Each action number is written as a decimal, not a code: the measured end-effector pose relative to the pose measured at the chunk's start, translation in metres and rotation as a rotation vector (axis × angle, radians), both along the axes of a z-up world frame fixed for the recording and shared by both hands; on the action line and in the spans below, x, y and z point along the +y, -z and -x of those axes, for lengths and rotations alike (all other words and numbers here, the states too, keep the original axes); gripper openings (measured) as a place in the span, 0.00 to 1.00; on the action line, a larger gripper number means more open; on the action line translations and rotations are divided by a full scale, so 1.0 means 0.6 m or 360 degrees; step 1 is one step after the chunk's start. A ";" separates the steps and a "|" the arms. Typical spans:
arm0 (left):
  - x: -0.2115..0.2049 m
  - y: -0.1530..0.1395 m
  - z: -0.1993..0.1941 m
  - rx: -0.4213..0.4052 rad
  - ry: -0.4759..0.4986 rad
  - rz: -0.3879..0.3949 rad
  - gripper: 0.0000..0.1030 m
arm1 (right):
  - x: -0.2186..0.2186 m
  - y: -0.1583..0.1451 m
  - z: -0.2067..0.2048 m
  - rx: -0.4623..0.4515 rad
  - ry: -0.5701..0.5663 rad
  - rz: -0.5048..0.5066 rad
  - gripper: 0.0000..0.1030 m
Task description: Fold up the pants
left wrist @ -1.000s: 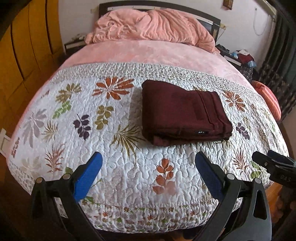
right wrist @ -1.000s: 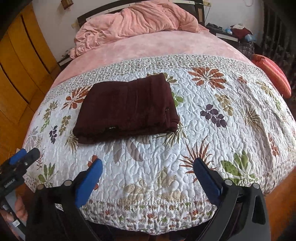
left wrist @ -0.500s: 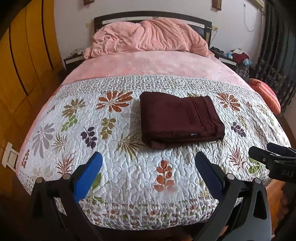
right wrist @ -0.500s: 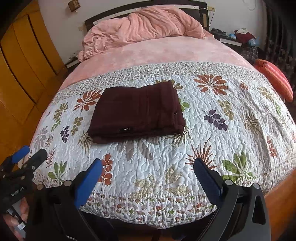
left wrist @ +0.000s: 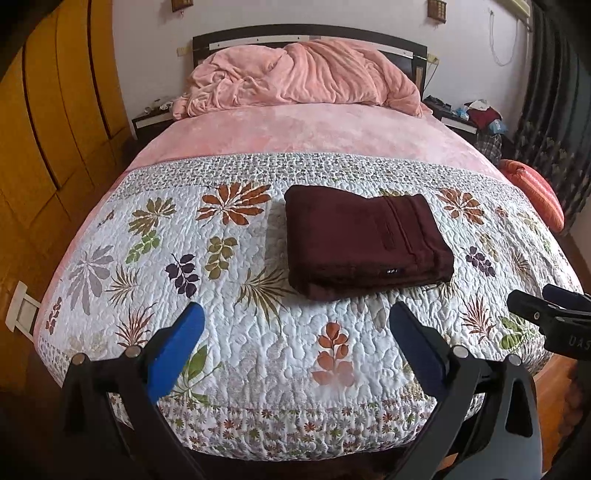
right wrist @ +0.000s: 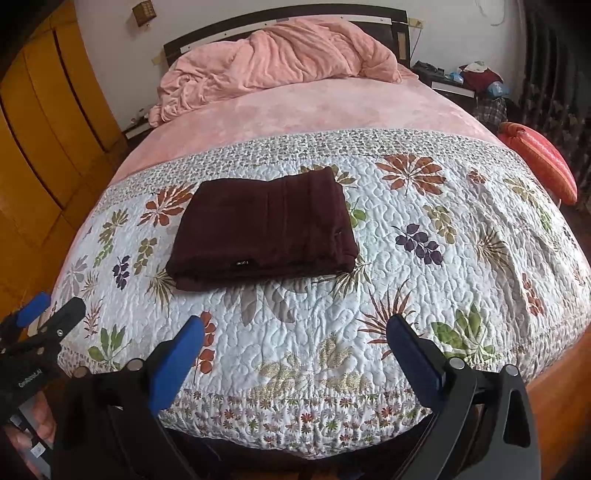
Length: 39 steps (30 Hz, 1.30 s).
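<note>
Dark maroon pants (left wrist: 364,240) lie folded into a flat rectangle on the floral quilt (left wrist: 258,332) of the bed; they also show in the right wrist view (right wrist: 264,234). My left gripper (left wrist: 295,317) is open and empty, held back over the foot of the bed, well short of the pants. My right gripper (right wrist: 295,328) is open and empty, also near the foot edge. Each gripper shows at the edge of the other's view: the right gripper (left wrist: 550,314) and the left gripper (right wrist: 44,321).
A crumpled pink blanket (left wrist: 303,77) lies at the dark headboard (left wrist: 310,31). Yellow wardrobe doors (left wrist: 55,110) stand at the left. An orange bolster (left wrist: 535,195) lies at the bed's right side, with nightstands and dark curtains (left wrist: 561,110) beyond.
Both grippers have drawn back and up from the bed, so the pants look smaller and farther away. The pants have not moved. Both grippers stay open.
</note>
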<state>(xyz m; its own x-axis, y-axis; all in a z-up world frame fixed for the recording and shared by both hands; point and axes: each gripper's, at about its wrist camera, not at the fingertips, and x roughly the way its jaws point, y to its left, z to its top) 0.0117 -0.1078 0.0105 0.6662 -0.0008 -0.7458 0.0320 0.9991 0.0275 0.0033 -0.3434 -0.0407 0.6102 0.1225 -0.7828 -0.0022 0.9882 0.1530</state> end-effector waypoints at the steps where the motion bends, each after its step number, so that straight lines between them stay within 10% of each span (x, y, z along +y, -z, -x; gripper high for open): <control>1: 0.000 0.001 -0.001 0.0001 0.0000 -0.0004 0.97 | 0.000 0.000 -0.001 -0.0001 -0.0001 0.0001 0.96; 39: 0.004 0.010 -0.005 0.0011 0.0003 0.0008 0.97 | -0.002 0.011 -0.005 0.0014 -0.0013 -0.0012 0.96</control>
<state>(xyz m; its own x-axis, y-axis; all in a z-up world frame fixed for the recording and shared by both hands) 0.0148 -0.1055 0.0043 0.6609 -0.0056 -0.7505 0.0340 0.9992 0.0225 0.0066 -0.3447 -0.0471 0.6020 0.1335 -0.7873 -0.0087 0.9870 0.1607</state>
